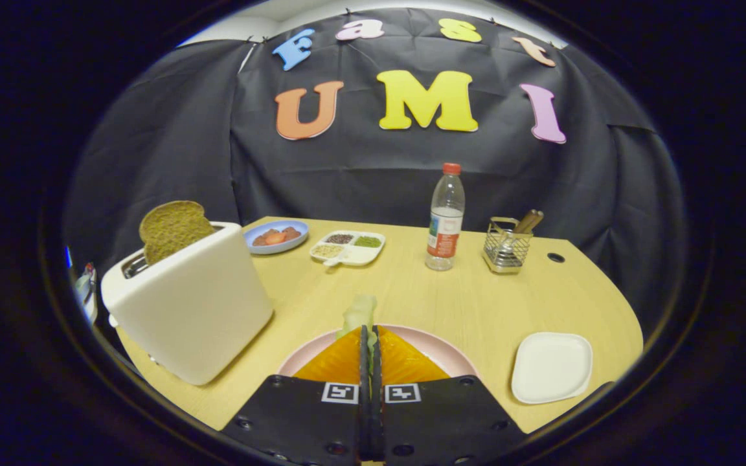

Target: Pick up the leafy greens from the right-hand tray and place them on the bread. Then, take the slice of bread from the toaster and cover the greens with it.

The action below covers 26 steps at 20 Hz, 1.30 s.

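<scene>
pressed nearly together, the gripper (370,343) pinches the leafy greens (360,314) above the pink plate (441,349). thin leaf may slip; bread slice (172,228) waits in toaster (195,304).

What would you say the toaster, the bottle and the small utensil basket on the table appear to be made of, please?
Toaster: seemingly matte white plastic, smooth with soft, dull shading.
Bottle: clear plastic, see-through with a red cap.
Utensil basket: metal wire mesh, shiny and open-gridded.
The gripper is shut on the leafy greens above the pink plate.
</scene>
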Each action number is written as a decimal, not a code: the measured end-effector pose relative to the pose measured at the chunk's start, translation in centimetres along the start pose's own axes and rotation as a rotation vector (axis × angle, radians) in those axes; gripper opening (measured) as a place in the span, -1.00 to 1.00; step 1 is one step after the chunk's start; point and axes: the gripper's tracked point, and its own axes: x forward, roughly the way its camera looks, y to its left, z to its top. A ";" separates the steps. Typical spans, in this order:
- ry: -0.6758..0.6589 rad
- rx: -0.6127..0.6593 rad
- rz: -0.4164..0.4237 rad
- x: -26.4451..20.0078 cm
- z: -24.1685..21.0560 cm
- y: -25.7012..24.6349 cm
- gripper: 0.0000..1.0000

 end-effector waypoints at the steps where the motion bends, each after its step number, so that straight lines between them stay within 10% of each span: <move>1: 0.013 0.005 0.002 0.6 -0.4 -0.3 -0.99; 13: 0.100 -0.008 0.011 3.4 -2.2 0.4 -0.92; 18: 0.083 -0.034 -0.005 2.2 -1.4 0.2 0.48; 22: 0.040 -0.013 -0.033 -0.4 0.5 -0.2 0.97; 26: -0.017 -0.017 -0.027 -3.9 3.7 0.3 0.96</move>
